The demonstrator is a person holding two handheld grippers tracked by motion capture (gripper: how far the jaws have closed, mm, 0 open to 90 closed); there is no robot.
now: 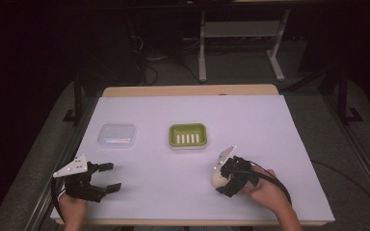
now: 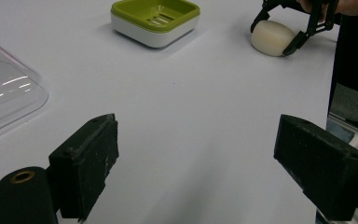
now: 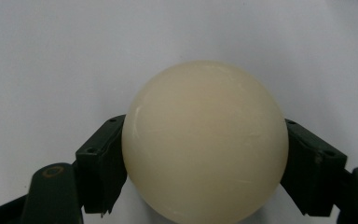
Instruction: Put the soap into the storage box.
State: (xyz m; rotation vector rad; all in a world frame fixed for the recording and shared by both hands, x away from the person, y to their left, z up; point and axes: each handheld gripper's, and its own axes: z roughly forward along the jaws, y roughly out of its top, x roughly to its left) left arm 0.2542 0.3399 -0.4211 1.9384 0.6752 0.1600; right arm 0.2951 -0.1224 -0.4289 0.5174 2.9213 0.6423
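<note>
White table cover (image 1: 192, 192), dark room behind. Cream soap bar (image 3: 205, 140) squarely between right gripper (image 1: 224, 180) jaws, both pads pressed against its sides, near right front edge. Green soap dish (image 1: 188, 135) ahead-left. Left gripper (image 1: 107, 177) jaws apart, empty, farther off.

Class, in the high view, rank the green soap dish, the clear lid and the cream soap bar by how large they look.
1. Green soap dish and clear lid: alike, no ranking.
2. Cream soap bar: smallest, though partly hidden by the right gripper clamped on it.
</note>
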